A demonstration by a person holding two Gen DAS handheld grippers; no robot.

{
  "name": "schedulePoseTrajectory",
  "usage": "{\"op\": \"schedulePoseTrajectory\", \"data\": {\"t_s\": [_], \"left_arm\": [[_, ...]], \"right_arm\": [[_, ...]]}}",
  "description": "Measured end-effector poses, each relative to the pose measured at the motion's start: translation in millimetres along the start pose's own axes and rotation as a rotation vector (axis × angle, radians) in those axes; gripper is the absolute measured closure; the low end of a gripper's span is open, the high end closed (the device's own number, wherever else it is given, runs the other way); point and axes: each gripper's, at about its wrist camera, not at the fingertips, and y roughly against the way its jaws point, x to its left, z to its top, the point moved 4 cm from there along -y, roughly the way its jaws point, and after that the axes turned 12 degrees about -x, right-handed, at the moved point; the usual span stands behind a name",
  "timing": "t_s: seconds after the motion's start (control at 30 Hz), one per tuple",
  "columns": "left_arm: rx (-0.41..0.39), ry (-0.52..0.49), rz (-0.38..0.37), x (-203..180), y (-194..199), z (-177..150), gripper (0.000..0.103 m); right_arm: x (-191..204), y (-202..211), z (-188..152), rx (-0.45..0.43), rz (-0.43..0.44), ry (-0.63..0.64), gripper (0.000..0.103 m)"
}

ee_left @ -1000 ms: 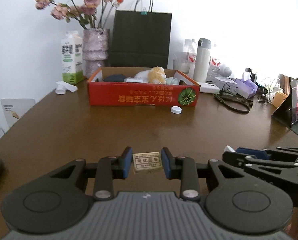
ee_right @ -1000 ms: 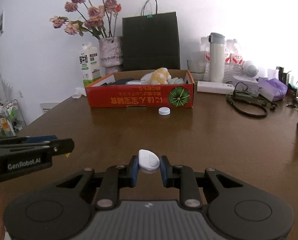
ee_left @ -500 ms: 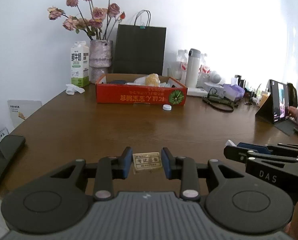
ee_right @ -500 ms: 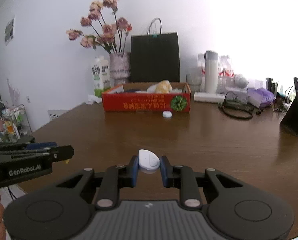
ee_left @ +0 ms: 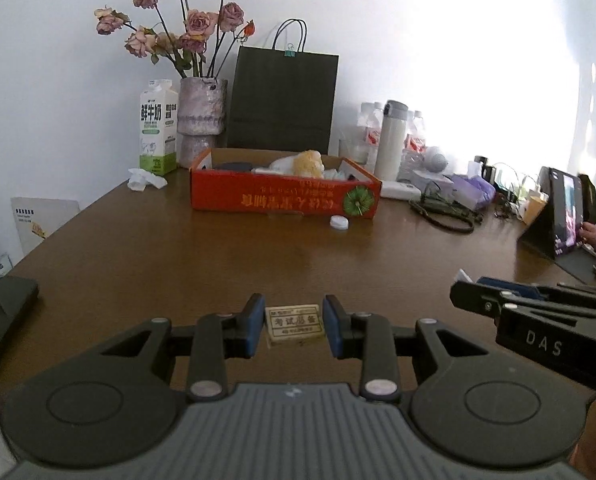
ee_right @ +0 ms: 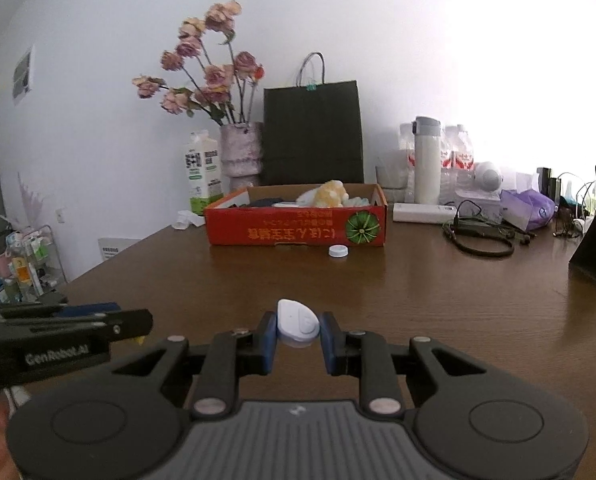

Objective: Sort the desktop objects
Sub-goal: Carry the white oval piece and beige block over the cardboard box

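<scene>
- The left hand-held gripper [ee_left: 293, 330] grasps a small beige eraser [ee_left: 295, 325] with printed characters; its blue pads press the eraser's two ends, over the near part of the brown table [ee_left: 217, 248].
- The right hand-held gripper [ee_right: 298, 338] is clenched on a small white rounded gadget [ee_right: 298, 323], pinched between its blue pads above the near table.
- The two hand-held grippers sit side by side, each showing at the edge of the other's view.
- A red box [ee_left: 283, 194] stands at the far middle of the table, with a yellowish lump and other items inside.
- A white cap [ee_left: 339, 223] lies on the table just in front of the box's right end.
- Behind the box: a milk carton [ee_left: 158, 128], a vase [ee_left: 201, 120] of dried roses and a black bag [ee_left: 281, 100].
- Far right: a white flask [ee_left: 392, 140], a coiled cable [ee_left: 444, 214] and a propped tablet [ee_left: 560, 216].
</scene>
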Motion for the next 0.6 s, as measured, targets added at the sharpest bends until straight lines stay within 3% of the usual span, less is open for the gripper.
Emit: {"op": "schedulePoseTrajectory", "data": {"t_s": [0.4, 0.47, 0.6], "left_arm": [[-0.053, -0.038, -0.036, -2.6, -124.0, 76.5, 0.07], [-0.035, -0.048, -0.084, -3.5, -151.7, 88.1, 0.07], [0.027, -0.013, -0.085, 2.6, -212.7, 109.9, 0.07]], "right_arm": [[-27.4, -122.7, 63.0, -0.033, 0.002, -0.004, 0.081], [-34.0, -150.6, 76.0, -0.02, 0.017, -0.028, 0.081], [-46.6, -210.8, 102.2, 0.026, 0.026, -0.047, 0.081]]}}
